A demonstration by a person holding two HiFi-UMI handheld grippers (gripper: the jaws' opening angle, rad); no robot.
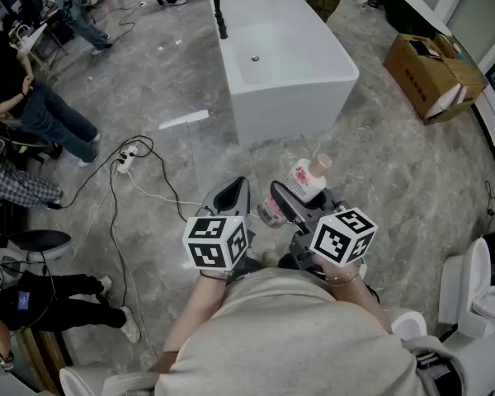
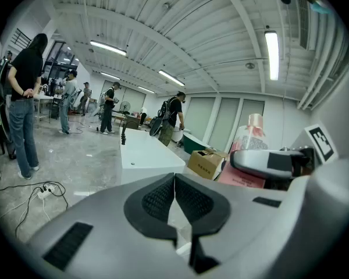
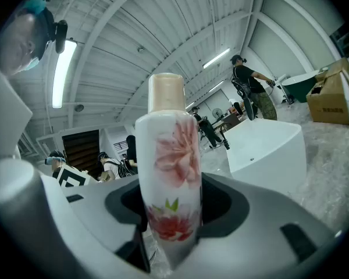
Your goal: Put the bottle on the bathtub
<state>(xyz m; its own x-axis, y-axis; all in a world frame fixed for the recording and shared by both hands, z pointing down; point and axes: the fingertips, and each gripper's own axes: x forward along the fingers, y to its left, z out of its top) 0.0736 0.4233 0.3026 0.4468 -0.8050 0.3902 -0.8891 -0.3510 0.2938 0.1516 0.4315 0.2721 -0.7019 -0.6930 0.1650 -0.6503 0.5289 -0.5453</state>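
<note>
A white bottle (image 1: 304,182) with a pink flower print and a beige cap stands between the jaws of my right gripper (image 1: 285,202), which is shut on it. In the right gripper view the bottle (image 3: 168,167) rises upright from the jaws, cap on top. The white bathtub (image 1: 285,60) with a black tap stands on the floor ahead, a good way beyond both grippers. The bathtub (image 3: 267,147) lies right of the bottle in that view. My left gripper (image 1: 229,198) is beside the right one, shut with nothing in it; its pads (image 2: 163,199) meet.
A cardboard box (image 1: 433,73) lies right of the tub. A cable and power strip (image 1: 125,162) trail over the grey floor at left. Several people stand and sit at the left. A white toilet (image 1: 478,291) is at lower right.
</note>
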